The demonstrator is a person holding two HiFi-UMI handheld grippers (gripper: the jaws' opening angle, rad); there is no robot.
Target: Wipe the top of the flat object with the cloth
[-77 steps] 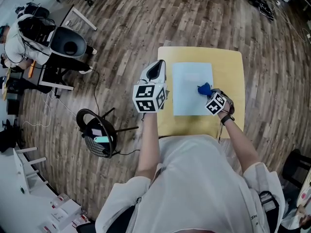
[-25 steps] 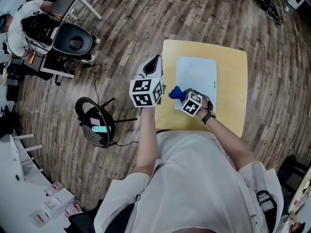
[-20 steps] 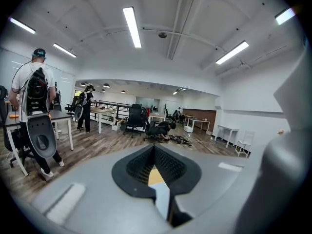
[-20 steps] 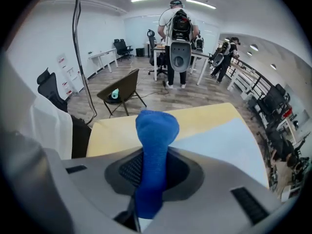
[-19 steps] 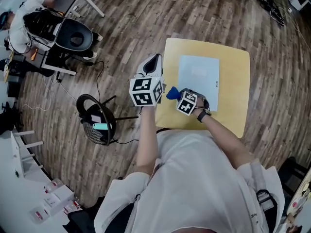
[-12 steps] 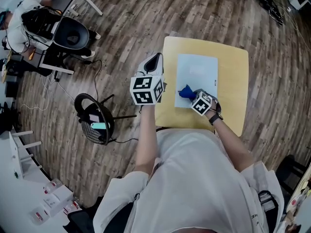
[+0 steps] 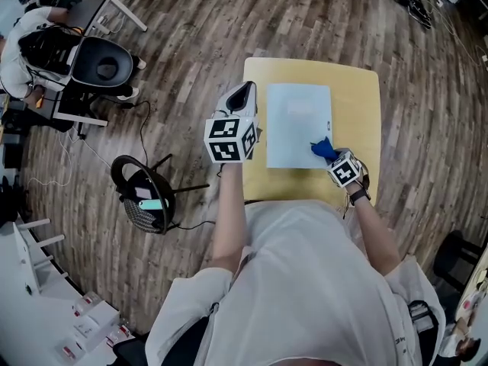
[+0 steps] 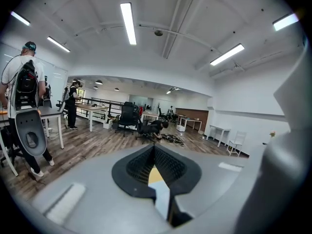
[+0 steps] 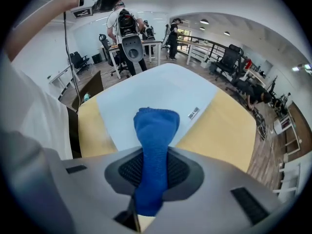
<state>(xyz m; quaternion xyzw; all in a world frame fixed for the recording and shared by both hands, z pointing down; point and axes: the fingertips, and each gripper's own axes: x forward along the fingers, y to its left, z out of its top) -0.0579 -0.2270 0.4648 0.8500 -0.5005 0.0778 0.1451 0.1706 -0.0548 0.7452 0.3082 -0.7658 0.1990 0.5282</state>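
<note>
Gripping a blue cloth (image 9: 156,130), the right gripper (image 9: 155,165) has its fingers clamped on the fabric. The cloth runs up the middle between them and bunches into a rounded wad at the front. In the head view that wad (image 7: 322,148) sits on the corner of the flat object (image 7: 293,124) nearest the person's right side, with the right gripper (image 7: 331,158) just behind it over the bare counter (image 7: 358,113).

The flat object is a pale blue rectangular sheet lying flat near the middle of the square yellow counter, with yellow showing on all sides of it. In the right gripper view a small label (image 9: 193,112) sits near one edge of the sheet (image 9: 146,94); its print is too small to read. The cubes on both grippers carry black-and-white square markers and no legible words.

The left gripper (image 7: 244,96) is held at the counter's left edge, beside the sheet and apart from it. Its own view shows the fingers (image 8: 168,172) together with nothing between them, and only a narrow slit through which yellow and pale blue show.

A wooden floor (image 7: 191,36) surrounds the counter, and a black office chair (image 7: 103,63) stands well apart at upper left.
</note>
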